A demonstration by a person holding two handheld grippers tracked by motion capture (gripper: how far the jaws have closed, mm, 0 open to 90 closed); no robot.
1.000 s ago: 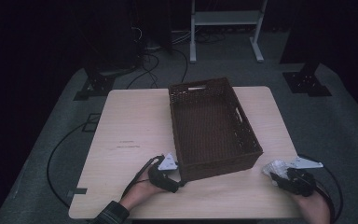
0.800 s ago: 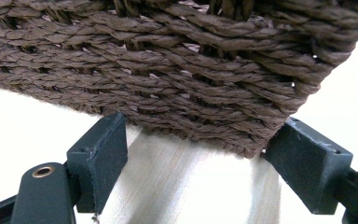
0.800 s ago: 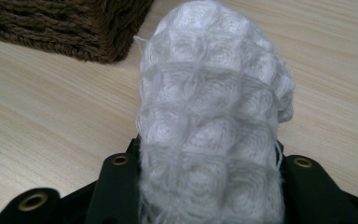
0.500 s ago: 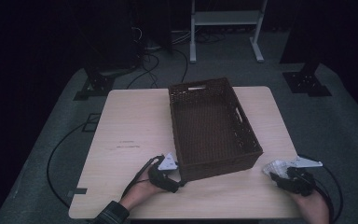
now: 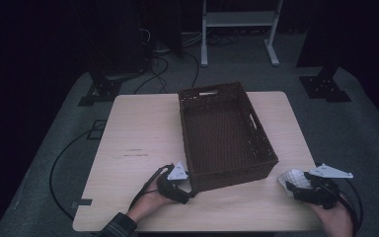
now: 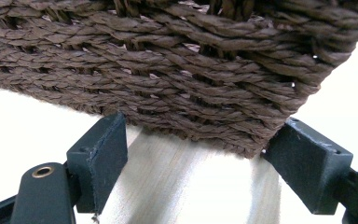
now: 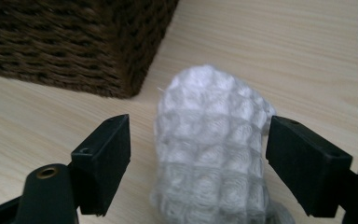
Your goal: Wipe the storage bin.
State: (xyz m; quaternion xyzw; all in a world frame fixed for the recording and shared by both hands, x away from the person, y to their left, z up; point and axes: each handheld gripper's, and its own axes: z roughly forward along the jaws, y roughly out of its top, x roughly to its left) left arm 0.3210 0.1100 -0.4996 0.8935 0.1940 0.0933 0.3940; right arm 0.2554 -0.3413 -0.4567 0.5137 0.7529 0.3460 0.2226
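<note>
The white quilted cloth (image 7: pixel 212 149) lies near the bench's (image 5: pixel 138 128) near right corner, apparently unclamped between the just-opened jaws of the right tool (image 5: pixel 292 186), while the left tool (image 5: pixel 191 190), jaws apart, straddles the empty basket's (image 5: pixel 224 131) near corner; loading remains.

The high view looks down over the table (image 5: pixel 143 128); both gripper views sit low, close to the basket (image 5: pixel 224 131).

Left gripper (image 5: pixel 190 190): black body, grey three-cornered plate on top, black cable trailing behind. Right gripper (image 5: pixel 290 186): same black body, same grey plate, looped black cable. Jaws: flat black blocks with bevelled edges; a brass-coloured ringed hole sits in the left-hand mount. Plaid sleeve (image 5: pixel 118 227) at left wrist.
</note>
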